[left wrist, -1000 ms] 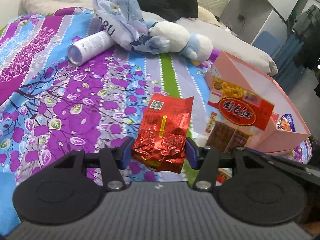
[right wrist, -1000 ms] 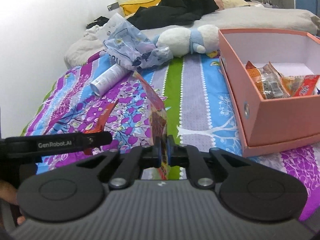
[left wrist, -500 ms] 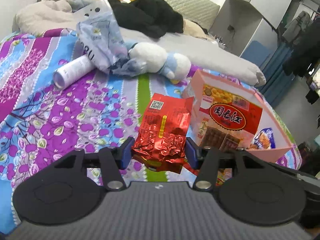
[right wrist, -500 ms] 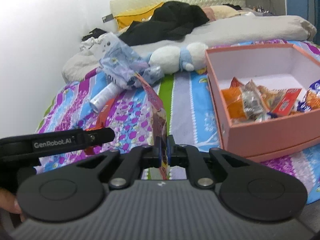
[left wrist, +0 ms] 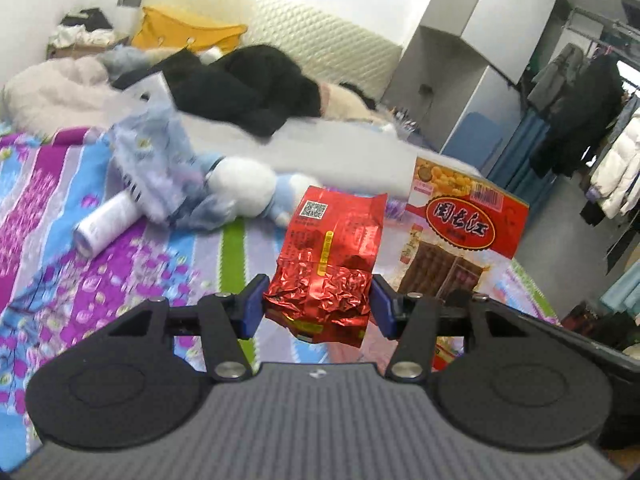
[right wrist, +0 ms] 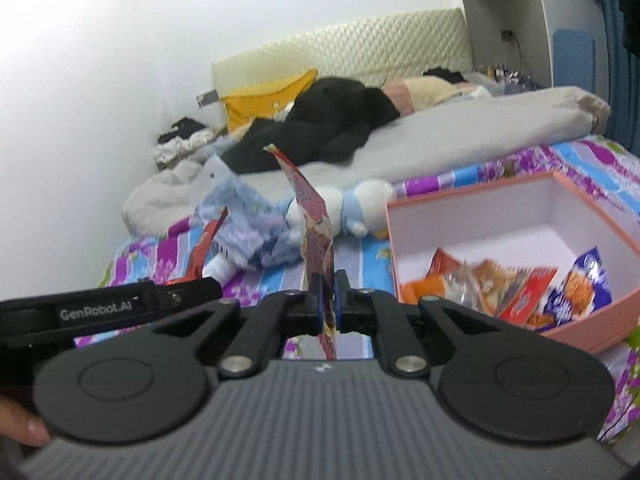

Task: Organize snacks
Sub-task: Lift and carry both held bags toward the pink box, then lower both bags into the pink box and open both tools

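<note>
My left gripper is shut on a crinkled red foil packet, held upright above the bed between the blue pads. Just to its right hangs a flat snack packet with a red label. My right gripper is shut on that flat packet, which I see edge-on in the right wrist view. A pink box lies open to the right with several snack packets inside. The red foil packet also shows at the left of that view.
On the flowered bedspread lie a white bottle, a crumpled blue bag and a white-and-blue plush toy. Black clothes and a yellow pillow are piled by the headboard. Hanging clothes fill the far right.
Both grippers have risen with their packets still held. The bedspread and the pink box have sunk lower in view, and more of the box's inside shows.
</note>
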Demonstrator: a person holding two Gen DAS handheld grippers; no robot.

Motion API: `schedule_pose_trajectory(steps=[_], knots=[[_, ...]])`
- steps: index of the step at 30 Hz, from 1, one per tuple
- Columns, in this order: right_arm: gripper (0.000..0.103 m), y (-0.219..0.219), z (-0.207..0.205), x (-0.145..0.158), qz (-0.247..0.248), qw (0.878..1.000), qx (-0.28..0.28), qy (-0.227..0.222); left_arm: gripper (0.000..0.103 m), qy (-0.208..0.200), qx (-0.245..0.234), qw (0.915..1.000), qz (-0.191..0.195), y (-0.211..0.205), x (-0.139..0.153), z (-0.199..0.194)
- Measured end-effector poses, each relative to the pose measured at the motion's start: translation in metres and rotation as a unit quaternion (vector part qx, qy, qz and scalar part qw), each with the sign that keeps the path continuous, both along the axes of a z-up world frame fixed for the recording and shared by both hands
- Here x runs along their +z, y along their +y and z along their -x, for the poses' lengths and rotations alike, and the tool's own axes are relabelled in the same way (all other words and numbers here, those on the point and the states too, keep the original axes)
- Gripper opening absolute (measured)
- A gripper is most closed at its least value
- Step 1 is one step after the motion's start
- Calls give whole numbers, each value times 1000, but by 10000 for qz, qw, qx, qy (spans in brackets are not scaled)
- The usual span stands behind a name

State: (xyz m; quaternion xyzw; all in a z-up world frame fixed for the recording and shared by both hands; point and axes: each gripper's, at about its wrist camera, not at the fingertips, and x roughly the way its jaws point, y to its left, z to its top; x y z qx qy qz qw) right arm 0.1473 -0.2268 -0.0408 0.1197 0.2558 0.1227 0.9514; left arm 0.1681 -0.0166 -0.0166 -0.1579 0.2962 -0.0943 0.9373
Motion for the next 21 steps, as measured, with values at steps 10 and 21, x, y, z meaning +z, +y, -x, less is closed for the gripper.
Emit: schedule_pose_trajectory(steps=[10,21], knots=[[8,-39,-17,45,-42,9979,-310,-565,60,-457,-324,9984,8,-47,57,-32],[8,-110,-66,32,164,9950,-900,-400,60,-225,-607,9979,2,-103,44,-109]])
